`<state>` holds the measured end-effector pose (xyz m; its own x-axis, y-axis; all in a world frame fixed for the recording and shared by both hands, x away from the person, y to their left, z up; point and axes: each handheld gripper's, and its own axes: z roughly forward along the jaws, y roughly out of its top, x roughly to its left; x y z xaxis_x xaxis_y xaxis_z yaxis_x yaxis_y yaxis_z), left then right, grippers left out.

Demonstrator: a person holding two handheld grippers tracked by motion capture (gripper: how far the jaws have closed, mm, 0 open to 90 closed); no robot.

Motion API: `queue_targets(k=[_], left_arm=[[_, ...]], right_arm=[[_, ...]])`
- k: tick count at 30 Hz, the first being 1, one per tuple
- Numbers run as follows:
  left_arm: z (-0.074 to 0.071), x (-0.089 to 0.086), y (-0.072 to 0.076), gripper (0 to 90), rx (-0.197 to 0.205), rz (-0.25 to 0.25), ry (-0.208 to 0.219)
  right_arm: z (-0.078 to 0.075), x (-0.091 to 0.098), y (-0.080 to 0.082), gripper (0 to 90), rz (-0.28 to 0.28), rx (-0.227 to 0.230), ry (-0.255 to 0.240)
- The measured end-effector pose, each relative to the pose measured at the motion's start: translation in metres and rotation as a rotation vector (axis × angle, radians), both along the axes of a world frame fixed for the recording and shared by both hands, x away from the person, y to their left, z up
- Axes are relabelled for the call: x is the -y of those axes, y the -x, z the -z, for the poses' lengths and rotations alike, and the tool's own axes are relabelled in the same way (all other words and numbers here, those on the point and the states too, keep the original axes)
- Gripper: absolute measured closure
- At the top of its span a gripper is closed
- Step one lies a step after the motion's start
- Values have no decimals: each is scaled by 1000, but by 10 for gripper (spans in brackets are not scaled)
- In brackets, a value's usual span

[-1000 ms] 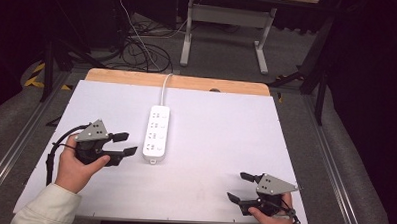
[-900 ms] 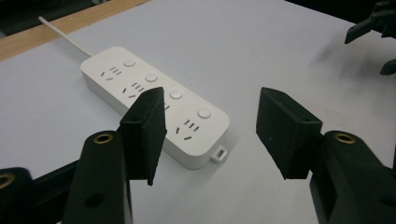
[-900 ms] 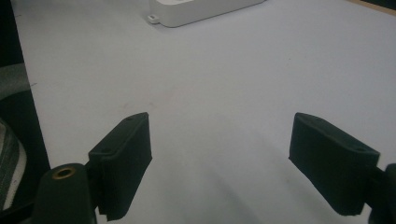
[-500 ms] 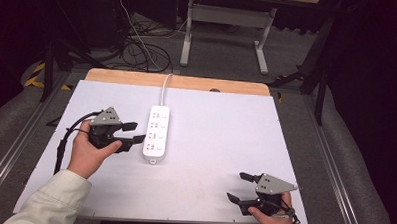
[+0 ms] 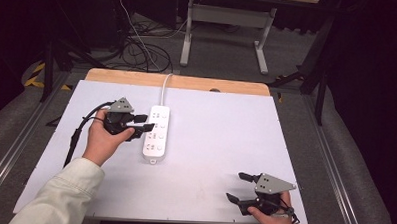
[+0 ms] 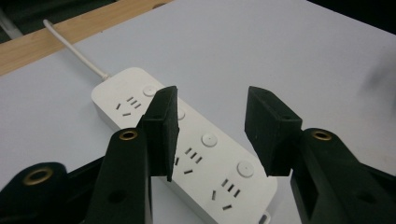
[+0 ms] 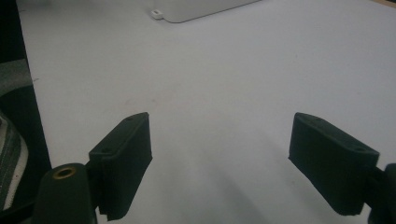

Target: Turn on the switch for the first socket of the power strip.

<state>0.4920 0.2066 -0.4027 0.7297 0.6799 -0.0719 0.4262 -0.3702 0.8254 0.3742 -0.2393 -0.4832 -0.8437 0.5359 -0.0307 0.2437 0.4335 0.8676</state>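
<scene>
Power strip (image 5: 156,131), white glossy plastic with rounded corners, lies lengthwise left of the middle of the worktop (image 5: 221,128), its white cord (image 5: 164,88) running toward twelve o'clock over the bare wooden strip (image 5: 187,82) at the far edge. In the left claw view the strip (image 6: 187,149) shows rows of socket slots and round white buttons along one side, with a small tab at its near end. The worktop is a smooth, matte, pale sheet.

Left claw (image 5: 142,122) sits at nine o'clock from the strip, its black blocky jaws parted, tips reaching over the strip's left edge; whether they touch it I cannot tell. In its own view the claw (image 6: 212,133) frames the strip's middle sockets in the gap. The left hand (image 5: 105,139) grips it, pale sleeve (image 5: 58,194) trailing to seven o'clock.

Right claw (image 5: 236,187) rests near the worktop's five o'clock corner, jaws spread wide, well apart from the strip. Its view shows the claw (image 7: 219,163) over bare sheet, the strip's end (image 7: 196,9) up at twelve o'clock.

Open sheet stretches across the whole three o'clock half.
</scene>
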Motion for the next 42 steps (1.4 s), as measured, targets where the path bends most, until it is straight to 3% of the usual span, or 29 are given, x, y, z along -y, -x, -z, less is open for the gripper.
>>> queue_targets(k=[4, 9, 16, 21, 24, 27, 30, 32, 42], left_arm=[[5, 3, -9, 634, -28, -29, 50], [10, 5, -19, 678, -32, -51, 27], [26, 11, -35, 754, 7, -95, 16], [32, 14, -41, 809, 4, -117, 49], [36, 14, -45, 853, -13, -124, 80], [39, 15, -50, 881, -6, -129, 86], [41, 16, -53, 899, -6, -130, 84], [45, 15, -57, 900, 22, -139, 68], [53, 22, -68, 900, 22, -101, 60]], right_arm=[[0, 0, 0, 217, -2, 1, -1], [1, 1, -1, 217, -3, -5, -4], [1, 1, -1, 216, -7, -6, -5], [1, 1, -1, 217, -9, -6, -6], [2, 1, -1, 216, -11, -8, -6], [2, 1, -1, 216, -15, -8, -6], [2, 0, -1, 216, -16, -7, -6], [2, 0, 0, 216, -17, -7, -5], [2, 1, 0, 216, -22, -10, -5]])
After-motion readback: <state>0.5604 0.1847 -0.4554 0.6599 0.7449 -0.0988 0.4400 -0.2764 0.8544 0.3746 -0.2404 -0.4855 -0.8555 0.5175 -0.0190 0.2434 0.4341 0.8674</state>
